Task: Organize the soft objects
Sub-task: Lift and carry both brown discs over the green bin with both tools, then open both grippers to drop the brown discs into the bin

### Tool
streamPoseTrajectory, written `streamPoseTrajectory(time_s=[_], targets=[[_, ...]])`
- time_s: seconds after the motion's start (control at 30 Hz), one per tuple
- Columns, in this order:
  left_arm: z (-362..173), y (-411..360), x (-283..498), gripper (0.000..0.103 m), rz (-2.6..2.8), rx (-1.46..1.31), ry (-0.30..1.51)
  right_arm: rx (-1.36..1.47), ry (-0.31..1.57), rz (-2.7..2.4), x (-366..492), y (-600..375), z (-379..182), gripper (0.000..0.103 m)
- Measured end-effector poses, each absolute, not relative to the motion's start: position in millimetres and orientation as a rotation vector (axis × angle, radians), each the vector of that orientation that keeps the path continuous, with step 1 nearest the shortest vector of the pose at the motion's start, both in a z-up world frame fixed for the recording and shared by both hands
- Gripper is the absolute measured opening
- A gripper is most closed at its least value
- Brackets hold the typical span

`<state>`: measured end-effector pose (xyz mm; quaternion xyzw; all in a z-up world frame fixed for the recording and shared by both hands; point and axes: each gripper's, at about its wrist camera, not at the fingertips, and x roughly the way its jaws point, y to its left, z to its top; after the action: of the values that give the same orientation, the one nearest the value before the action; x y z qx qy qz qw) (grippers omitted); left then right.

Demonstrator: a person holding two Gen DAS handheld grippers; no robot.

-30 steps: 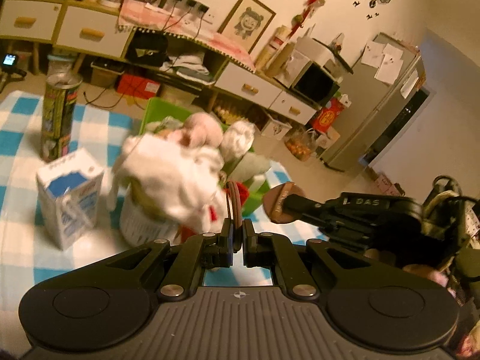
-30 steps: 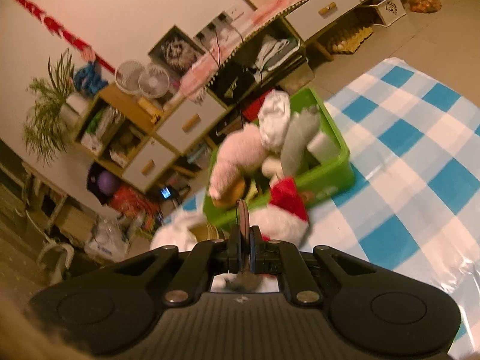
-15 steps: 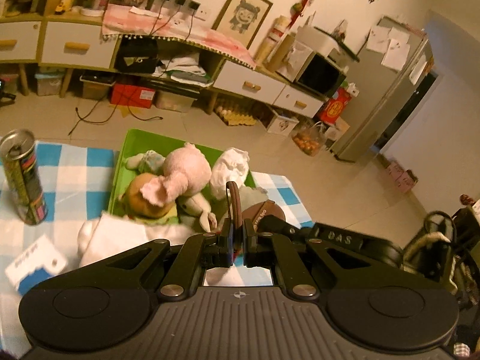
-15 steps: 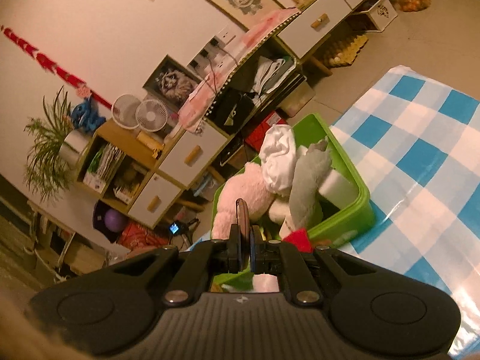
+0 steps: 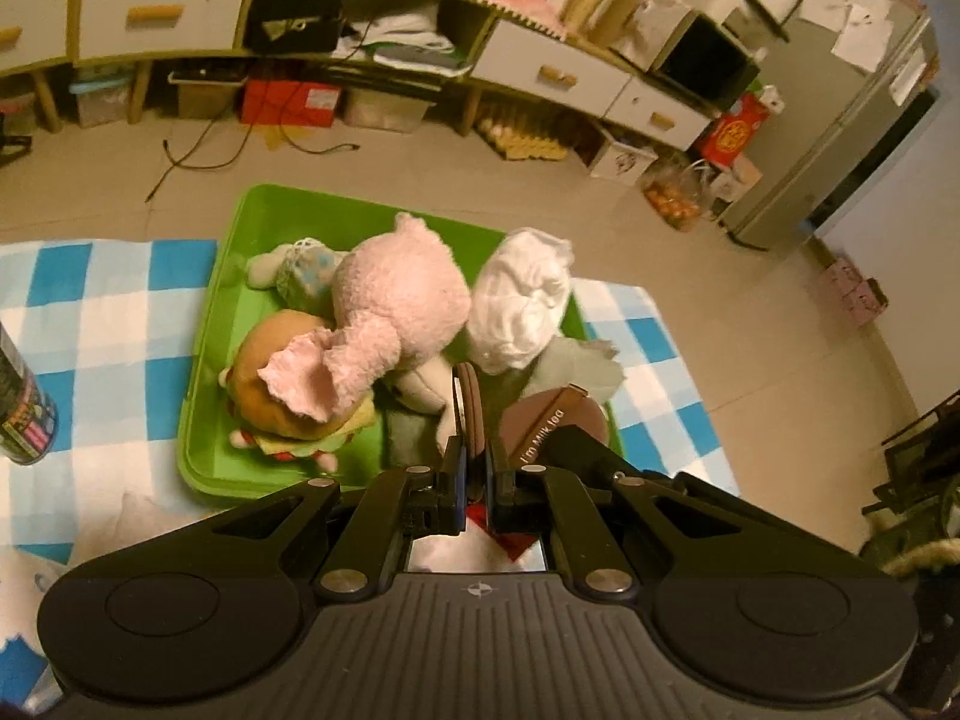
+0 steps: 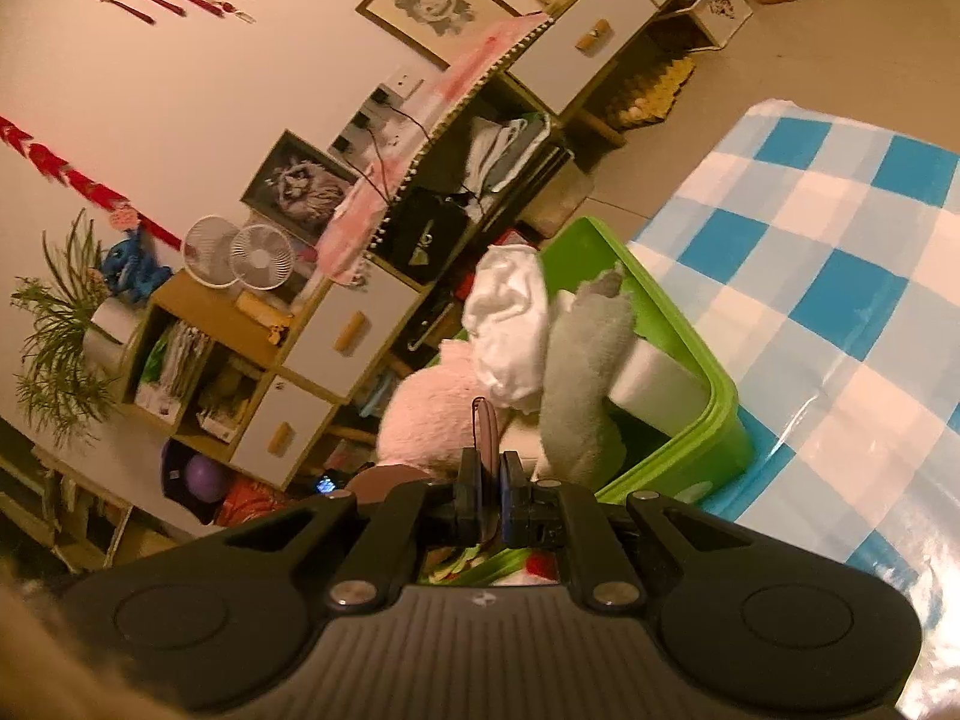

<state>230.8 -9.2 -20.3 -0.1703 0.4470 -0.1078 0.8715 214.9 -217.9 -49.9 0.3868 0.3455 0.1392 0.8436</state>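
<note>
The table point(image 5: 120, 312), covered in a blue-and-white checked plastic cloth, carries a bright green rectangular plastic bin point(image 5: 204, 360) at its far edge, near the cabinets across the floor. The bin is heaped with soft things. Biggest is a pink plush pig point(image 5: 396, 306), lying across a brown-and-yellow plush hamburger point(image 5: 270, 396) at the bin's left side. Beside the pig to the right stands a crumpled white cloth bundle point(image 5: 522, 300), and touching that, at the right end, a grey-green plush piece point(image 6: 576, 384) that sticks upright above the rim. A white foam block point(image 6: 654, 384) lies in the right corner just behind it. A small pale doll in a blue-patterned bonnet point(image 5: 300, 264) rests in the far left corner. A dark printed drinks can point(image 5: 18, 414) stands on the cloth, well left of the bin.

The left tongs point(image 5: 474, 414) are closed down to a thin slit, with only a brown pad showing between them, above the bin's near edge. The right tongs point(image 6: 489, 438) are narrow too, with nothing soft between them, pointing at the pig and the grey-green piece.
</note>
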Motion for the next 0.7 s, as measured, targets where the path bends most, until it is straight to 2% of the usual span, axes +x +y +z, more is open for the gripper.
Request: streamPoseTrajectory(time_s=[0.57, 0.63, 0.67, 0.7], targets=[[-34.6, -9.9, 242.7, 0.006, -0.152, -0.319, 0.967, 0.824, 0.744, 0.227, 222.4, -213.7, -68.1, 0.008], [-34.0, -10.2, 241.8, 0.010, -0.154, -0.315, 0.960, 0.828, 0.743, 0.232, 222.6, -213.7, -68.0, 0.009], [-32.9, -10.8, 241.0, 0.018, -0.153, -0.309, 0.952, 0.830, 0.744, 0.234, 222.5, -213.4, -66.8, 0.009], [-31.5, -11.4, 239.8, 0.031, -0.154, -0.300, 0.944, 0.831, 0.748, 0.235, 222.8, -213.5, -66.0, 0.013]])
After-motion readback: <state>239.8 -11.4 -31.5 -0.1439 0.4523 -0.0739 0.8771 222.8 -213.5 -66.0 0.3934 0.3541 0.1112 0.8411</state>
